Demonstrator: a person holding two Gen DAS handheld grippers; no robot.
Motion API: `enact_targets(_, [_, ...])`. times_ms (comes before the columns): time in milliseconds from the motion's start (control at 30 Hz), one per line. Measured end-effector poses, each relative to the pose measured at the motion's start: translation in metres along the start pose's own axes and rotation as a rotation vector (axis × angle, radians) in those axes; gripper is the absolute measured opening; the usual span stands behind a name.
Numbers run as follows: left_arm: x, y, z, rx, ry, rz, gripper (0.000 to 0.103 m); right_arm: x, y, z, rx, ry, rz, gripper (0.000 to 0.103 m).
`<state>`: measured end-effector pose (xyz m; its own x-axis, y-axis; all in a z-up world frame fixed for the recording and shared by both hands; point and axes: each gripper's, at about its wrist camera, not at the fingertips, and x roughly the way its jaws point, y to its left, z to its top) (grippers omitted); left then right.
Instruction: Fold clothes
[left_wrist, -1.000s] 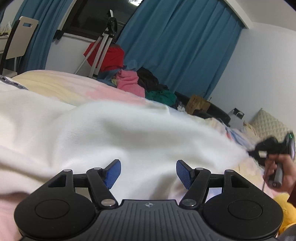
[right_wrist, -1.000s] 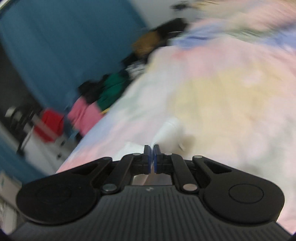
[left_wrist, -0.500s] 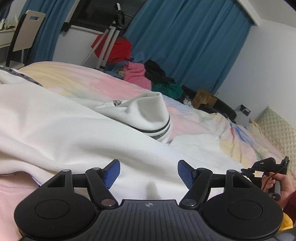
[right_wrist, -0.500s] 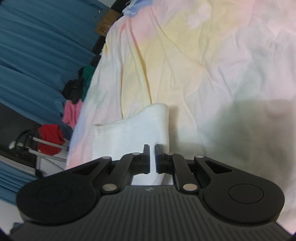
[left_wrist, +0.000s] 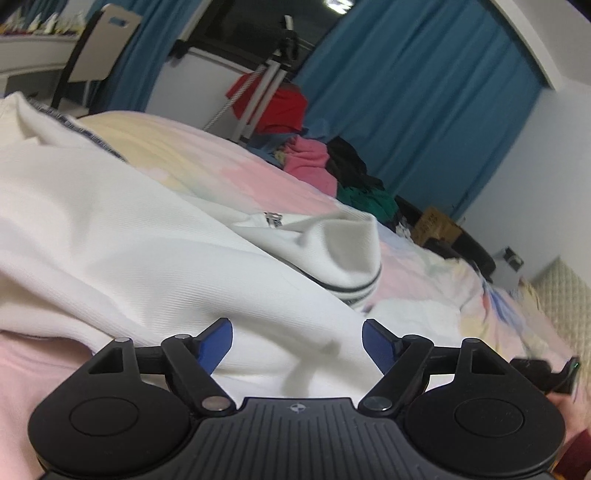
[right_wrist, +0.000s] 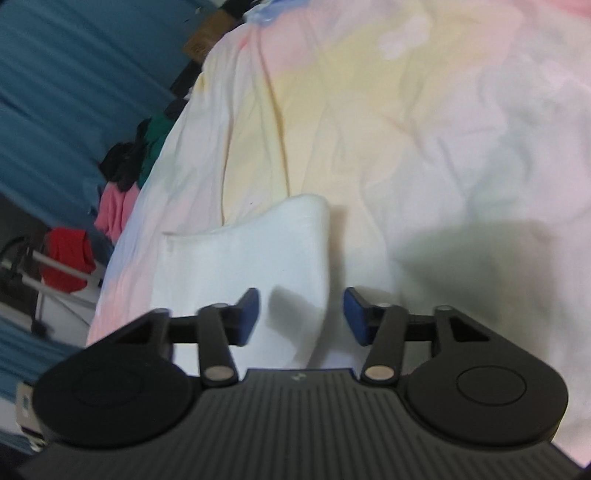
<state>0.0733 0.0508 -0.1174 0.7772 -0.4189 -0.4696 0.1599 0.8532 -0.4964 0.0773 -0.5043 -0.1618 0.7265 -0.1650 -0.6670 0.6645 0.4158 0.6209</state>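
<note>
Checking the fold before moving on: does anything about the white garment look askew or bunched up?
Yes. In the left wrist view the white garment lies rumpled in loose ridges, and its striped cuff is flopped across the body rather than laid flat. Both the left gripper and right gripper are open, holding nothing.

Left claw (left_wrist: 297, 341), right claw (right_wrist: 300, 315) agape
</note>
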Motion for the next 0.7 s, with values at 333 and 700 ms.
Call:
enact_targets(333, [-0.017,0.024,0.015,-0.150,-0.060,-0.031,0.080,-0.052,0.047,0.003,-0.138,-0.282,0.142,0.005])
enact_targets(700, [-0.101,0.099,0.041,-0.399,-0.066,0.146,0.083,-0.051,0.005,0.014,0.018,-0.237,-0.020,0.005])
